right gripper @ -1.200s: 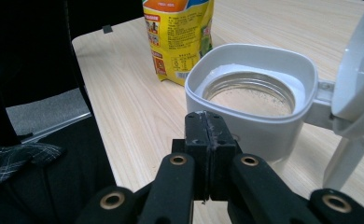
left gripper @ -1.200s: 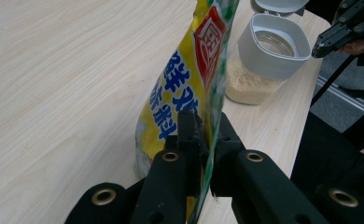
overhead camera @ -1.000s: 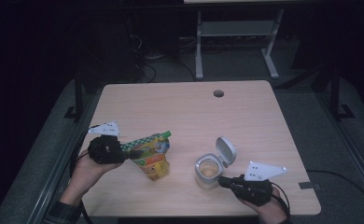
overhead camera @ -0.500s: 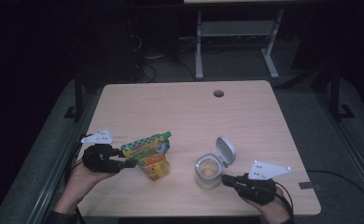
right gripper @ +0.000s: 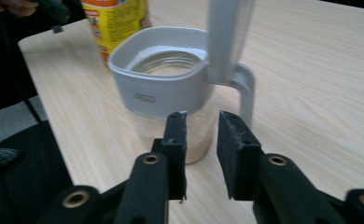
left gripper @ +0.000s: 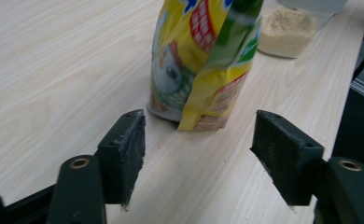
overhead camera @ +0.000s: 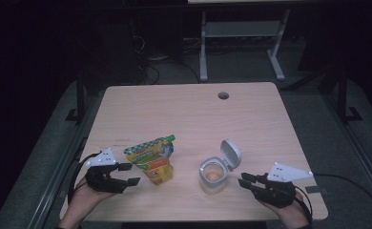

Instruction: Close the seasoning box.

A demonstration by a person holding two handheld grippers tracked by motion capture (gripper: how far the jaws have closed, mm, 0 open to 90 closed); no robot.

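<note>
Both things stand free on the surface (overhead camera: 189, 114); neither is gripped.

Left gripper (overhead camera: 129, 174): jaws have just been opening and now stand wide apart. Nothing between them. The pouch (overhead camera: 151, 157) is just beyond the pads, a clear strip of bare wood in between in the left gripper view.

Right gripper (overhead camera: 245, 181): jaws have just been opening too, but only to a narrow gap. Empty. The jar (overhead camera: 213, 174) sits just ahead of the tips, not touched as far as the right gripper view shows.

Progress, as judged: pouch set upright, jar set down with lid open, both let go. Reads like the close of a pouring or filling step. Left to do, probably: shut the lid, perhaps reseal the pouch. Whether the pouch top is open or sealed cannot be told; the high view is dim and small there.

Pouch: stand-up foil type, yellow and green print, orange panel low on the front, green-checked band along the top edge. Stands near the left front of the surface, top leaning a little to the right. Sides creased and soft.

Jar: clear body, grey squarish collar, hinged grey lid (overhead camera: 230, 152) tipped upright at its far right side. Pale, sandy granules fill the lower part. Stands right of the pouch, apart from it.
</note>
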